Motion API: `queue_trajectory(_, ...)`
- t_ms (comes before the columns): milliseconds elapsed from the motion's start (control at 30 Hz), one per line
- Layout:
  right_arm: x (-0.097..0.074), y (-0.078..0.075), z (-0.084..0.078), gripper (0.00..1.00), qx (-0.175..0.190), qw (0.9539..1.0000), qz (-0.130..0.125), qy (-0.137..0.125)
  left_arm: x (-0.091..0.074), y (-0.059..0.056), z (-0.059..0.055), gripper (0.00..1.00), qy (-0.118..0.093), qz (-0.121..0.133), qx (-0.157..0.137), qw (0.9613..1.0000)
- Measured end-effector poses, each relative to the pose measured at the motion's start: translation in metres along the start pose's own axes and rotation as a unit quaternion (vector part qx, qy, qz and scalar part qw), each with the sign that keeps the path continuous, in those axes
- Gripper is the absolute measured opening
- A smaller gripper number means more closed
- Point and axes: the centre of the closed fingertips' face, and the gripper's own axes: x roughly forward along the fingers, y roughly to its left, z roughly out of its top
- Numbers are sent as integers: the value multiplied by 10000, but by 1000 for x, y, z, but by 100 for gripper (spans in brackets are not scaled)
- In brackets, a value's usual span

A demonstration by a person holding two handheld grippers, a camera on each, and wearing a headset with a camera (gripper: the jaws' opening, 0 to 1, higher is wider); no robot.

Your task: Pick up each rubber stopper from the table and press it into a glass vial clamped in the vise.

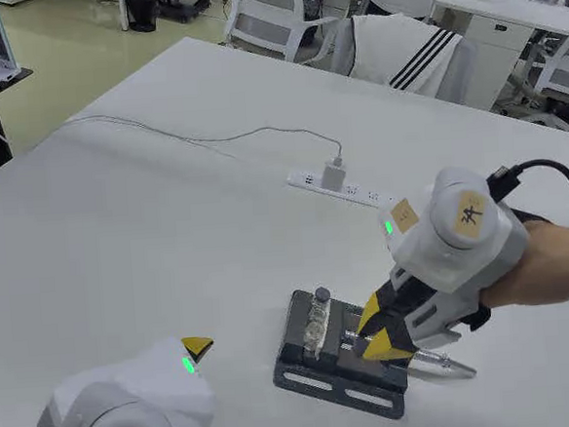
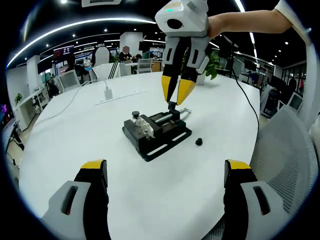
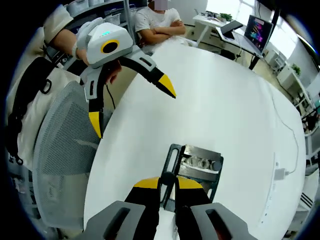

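Clamping the glass vial (image 1: 319,323) in the vise (image 1: 339,361) on the table (image 1: 169,231), steadying it against a push; already carrying a dark stopper (image 1: 321,294) at one end. Leaving a second stopper (image 2: 199,142) loose on the table near the vise, likely next to be fetched. Poising the right tongs (image 1: 376,329) at the vise's screw end, clenched almost together; impossible to tell whether grasping anything. Keeping the left tongs (image 2: 165,165) well back, spread wide, gripping nothing.

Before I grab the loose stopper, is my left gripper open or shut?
Open. In its own view, the left gripper has its yellow-tipped jaws standing wide apart, with nothing held between them.
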Motion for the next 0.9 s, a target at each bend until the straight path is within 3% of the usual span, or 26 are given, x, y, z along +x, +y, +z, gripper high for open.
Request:
queue_trajectory(367,10,-40,6,6,-309,9990,-184,258,1,1,-5,96,17,2,-103,9999)
queue_trajectory(567,18,-51,4,6,-499,9975,-189,453,1,2,-7,95,30,6,-147,9999)
queue_trajectory(900,32,-60,2,6,-486,9970,-74,601,-1,2,-10,94,42,13,-201,9998)
